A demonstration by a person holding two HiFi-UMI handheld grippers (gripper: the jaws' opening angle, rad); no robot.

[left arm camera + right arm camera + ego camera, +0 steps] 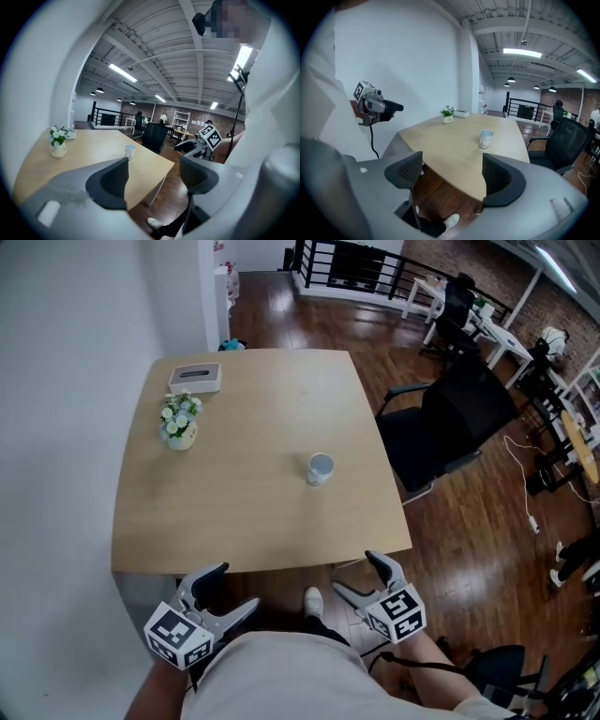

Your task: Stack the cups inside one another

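The table (244, 521) is a pale wood slab with a smooth matte top and rounded corners, standing on a glossy dark plank floor (469, 521). A single cup (320, 468) stands upright on it, right of centre and well apart from everything else; it is a small tapered white cylinder with a pale bluish mouth and fine rings just under the rim, and whether those rings are the rims of nested cups cannot be told. Nothing shows inside it. At the far left of the table a squat cream pot (178, 435) holds a bunch of small white flowers and green leaves, and behind it lies a flat grey box (195, 378) with a dark slot in its lid. A black chair (450, 423) with a mesh back stands at the right edge. The left gripper (234, 589) and right gripper (356, 573), grey plastic with ribbed black pads, hang off the near edge over the floor, both spread wide and empty.
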